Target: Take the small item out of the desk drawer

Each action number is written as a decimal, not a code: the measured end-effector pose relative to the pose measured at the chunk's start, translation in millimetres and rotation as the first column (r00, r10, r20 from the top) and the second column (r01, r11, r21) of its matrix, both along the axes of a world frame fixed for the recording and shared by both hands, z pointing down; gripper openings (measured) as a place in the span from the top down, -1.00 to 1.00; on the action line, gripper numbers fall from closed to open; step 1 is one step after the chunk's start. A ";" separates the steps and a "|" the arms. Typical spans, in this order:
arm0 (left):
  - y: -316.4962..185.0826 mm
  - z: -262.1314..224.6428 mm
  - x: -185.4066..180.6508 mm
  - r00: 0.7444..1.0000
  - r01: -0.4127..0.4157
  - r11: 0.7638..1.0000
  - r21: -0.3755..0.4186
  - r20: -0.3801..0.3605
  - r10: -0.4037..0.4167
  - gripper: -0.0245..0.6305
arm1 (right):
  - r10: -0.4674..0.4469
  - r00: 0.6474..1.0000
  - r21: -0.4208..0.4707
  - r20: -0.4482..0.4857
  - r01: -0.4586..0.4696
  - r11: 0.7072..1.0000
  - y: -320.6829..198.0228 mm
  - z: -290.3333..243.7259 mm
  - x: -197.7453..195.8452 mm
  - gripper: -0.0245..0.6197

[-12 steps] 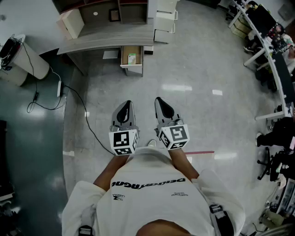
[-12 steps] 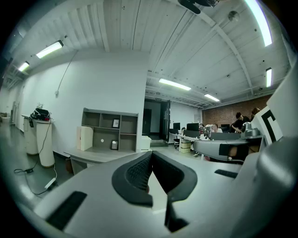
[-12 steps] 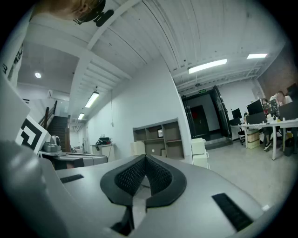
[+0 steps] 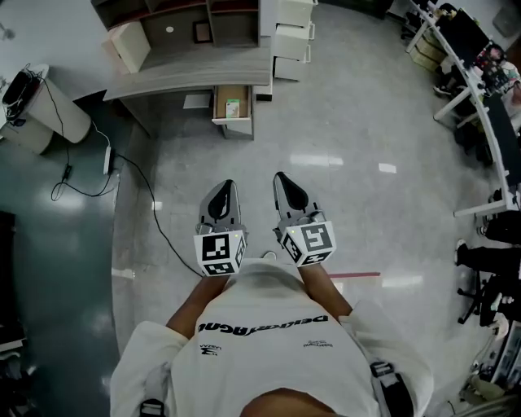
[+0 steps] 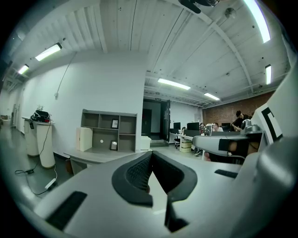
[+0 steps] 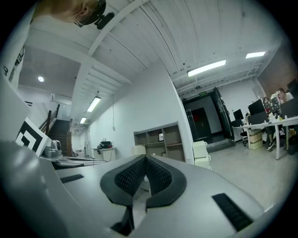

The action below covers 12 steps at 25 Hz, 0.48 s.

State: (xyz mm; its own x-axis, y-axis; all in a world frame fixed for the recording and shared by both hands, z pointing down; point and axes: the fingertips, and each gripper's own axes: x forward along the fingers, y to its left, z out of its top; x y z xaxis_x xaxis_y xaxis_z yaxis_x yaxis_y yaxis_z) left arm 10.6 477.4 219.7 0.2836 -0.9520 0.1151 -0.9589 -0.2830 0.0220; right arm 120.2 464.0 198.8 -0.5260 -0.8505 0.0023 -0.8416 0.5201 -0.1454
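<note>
The wooden desk drawer stands pulled out under the grey desk, far across the floor from me. A small green-and-white item lies inside it. I hold both grippers side by side close to my chest, pointing toward the desk. My left gripper is shut with nothing between its dark pads. My right gripper is also shut and empty, its ribbed pads meeting at the tip. In the left gripper view the desk shows low and distant.
A shelf unit stands on the desk, with a white drawer cabinet beside it. A white cylinder and a black cable on the floor lie at the left. Office desks and chairs line the right side.
Both grippers keep the same place and stay shut. The head view has shifted only slightly.
</note>
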 end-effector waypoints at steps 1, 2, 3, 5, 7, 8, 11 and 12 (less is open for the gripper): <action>1.8 1.9 4.2 1.000 -0.002 1.000 -0.004 0.000 0.002 0.88 | -0.002 1.000 -0.001 -0.001 0.002 1.000 0.8 1.5 2.6 0.83; 3.6 3.3 9.0 1.000 -0.007 1.000 -0.007 0.002 0.007 0.88 | -0.003 1.000 -0.006 -0.001 0.003 1.000 1.4 3.4 5.4 0.83; 5.0 4.1 14.0 1.000 -0.012 1.000 -0.008 0.005 0.012 0.88 | -0.004 1.000 -0.012 0.000 0.004 1.000 1.6 5.1 8.1 0.83; 5.1 4.3 21.8 1.000 -0.020 1.000 -0.010 0.012 0.020 0.88 | -0.003 1.000 -0.022 0.004 0.003 1.000 0.3 6.6 13.2 0.83; 4.1 6.0 25.9 1.000 -0.020 1.000 -0.017 0.016 0.020 0.88 | 0.002 1.000 -0.025 0.006 -0.002 1.000 -0.5 6.8 17.9 0.83; 3.3 8.0 26.6 1.000 -0.019 1.000 -0.022 0.016 0.019 0.88 | 0.005 1.000 -0.025 0.008 -0.005 1.000 -0.7 7.5 19.7 0.83; -1.0 14.5 25.5 1.000 -0.014 0.999 -0.029 0.013 0.014 0.88 | 0.004 1.000 -0.024 0.012 -0.004 1.000 -3.2 11.2 20.7 0.83; -2.8 16.4 24.8 1.000 -0.014 0.999 -0.030 0.010 0.014 0.88 | 0.003 1.000 -0.024 0.011 -0.002 1.000 -5.1 12.3 19.9 0.83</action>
